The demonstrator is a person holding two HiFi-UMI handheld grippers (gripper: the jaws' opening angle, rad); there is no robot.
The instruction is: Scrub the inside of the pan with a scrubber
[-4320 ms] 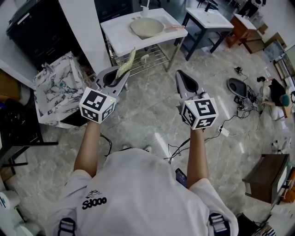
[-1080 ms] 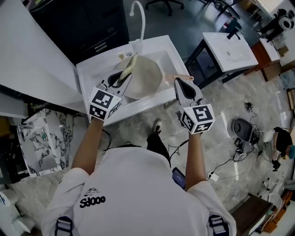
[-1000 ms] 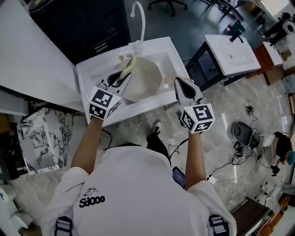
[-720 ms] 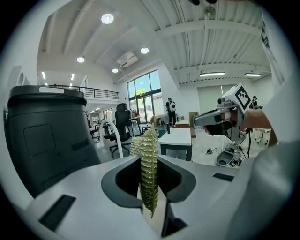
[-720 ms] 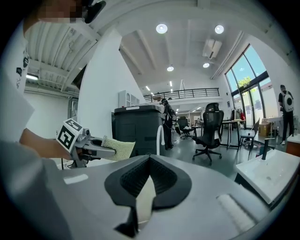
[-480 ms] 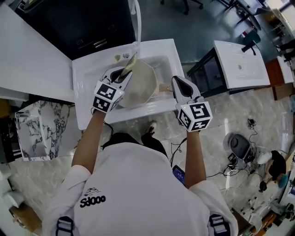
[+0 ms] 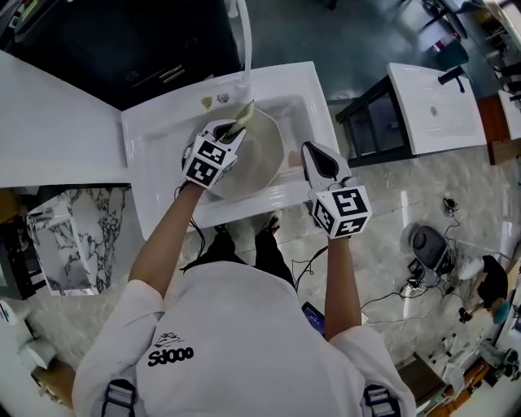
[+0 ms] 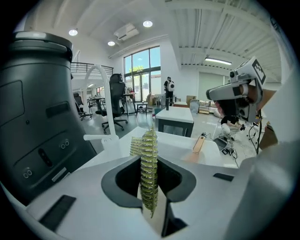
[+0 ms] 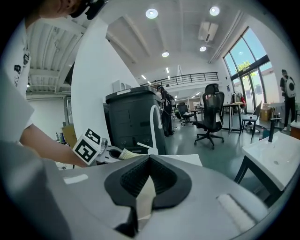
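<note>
Yellow-green mesh of the scrubber (image 8: 149, 159) stood pinched edge-on in the jaws of the left gripper (image 7: 231, 133), over the far-left rim of the beige pan (image 7: 262, 156). The pan lay in the sink (image 7: 159, 134) basin, handle toward the right edge. The right gripper (image 9: 149, 164) hovered beside that handle, jaws narrow and empty. Scrubbing well would likely mean steadying the handle first, then pressing the scrubber's face against the pan floor.

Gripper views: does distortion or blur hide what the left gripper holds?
Left gripper view: strong fisheye bending and dark corners, yet the scrubber is sharp in the left gripper. Right gripper view: same bending, bright ceiling lamps. Head view: even light, pan clear.
</note>
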